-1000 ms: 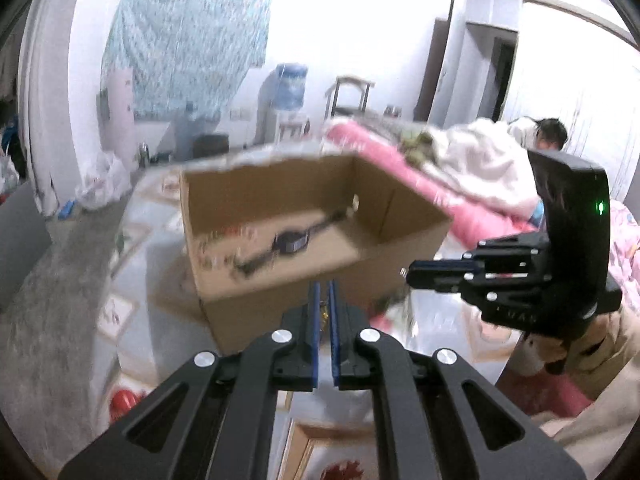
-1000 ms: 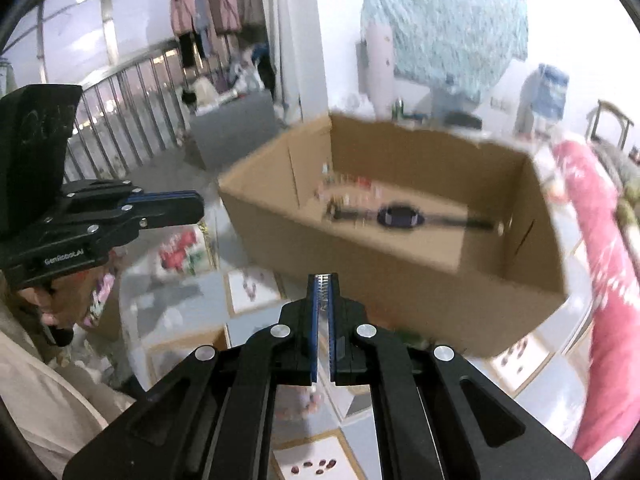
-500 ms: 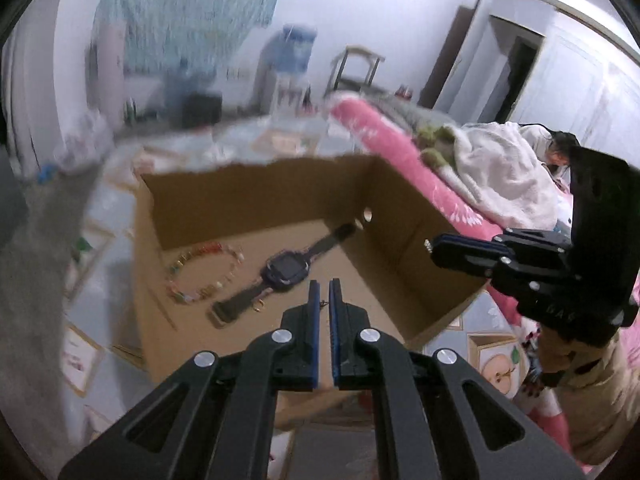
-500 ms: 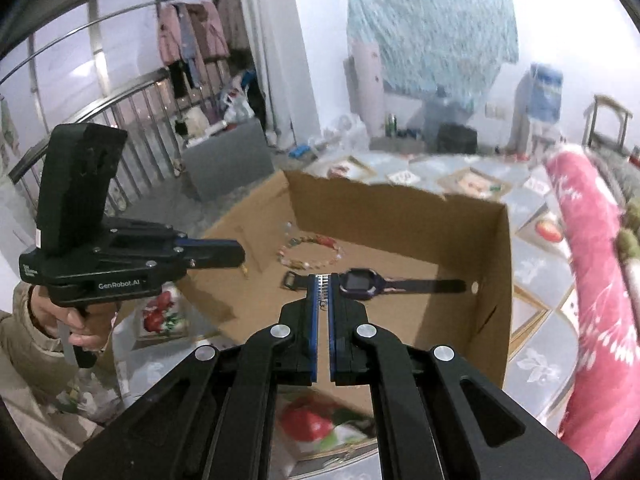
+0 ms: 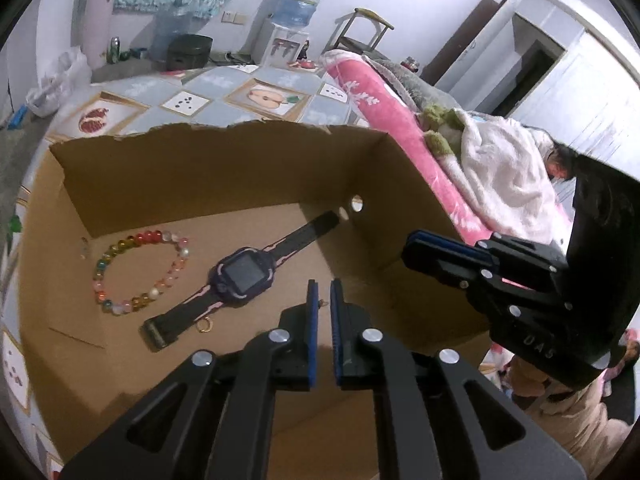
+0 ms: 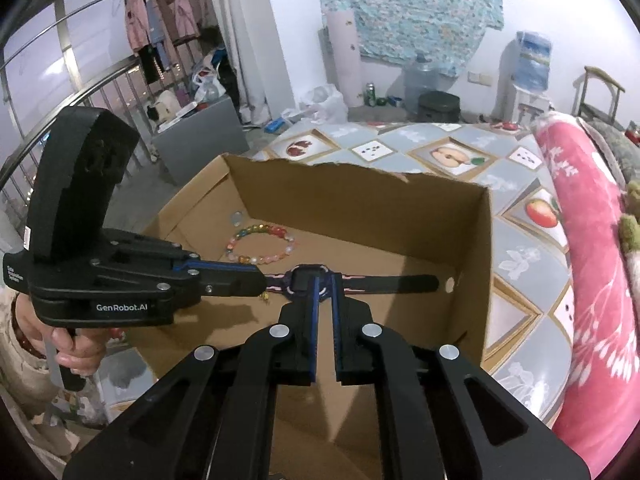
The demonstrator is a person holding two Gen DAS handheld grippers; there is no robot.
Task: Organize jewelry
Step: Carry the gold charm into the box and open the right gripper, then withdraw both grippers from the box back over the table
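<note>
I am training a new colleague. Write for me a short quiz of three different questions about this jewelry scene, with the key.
1. True or false: the beaded bracelet lies inside the cardboard box.
2. Which item lies beside the bracelet on the box floor? A) a wristwatch B) a necklace C) a hair comb
3. Fill in: the box's back edge looks ____, not cleanly cut.

Key:
1. True.
2. A: the wristwatch lies flat, strap stretched out.
3. Torn.
</note>
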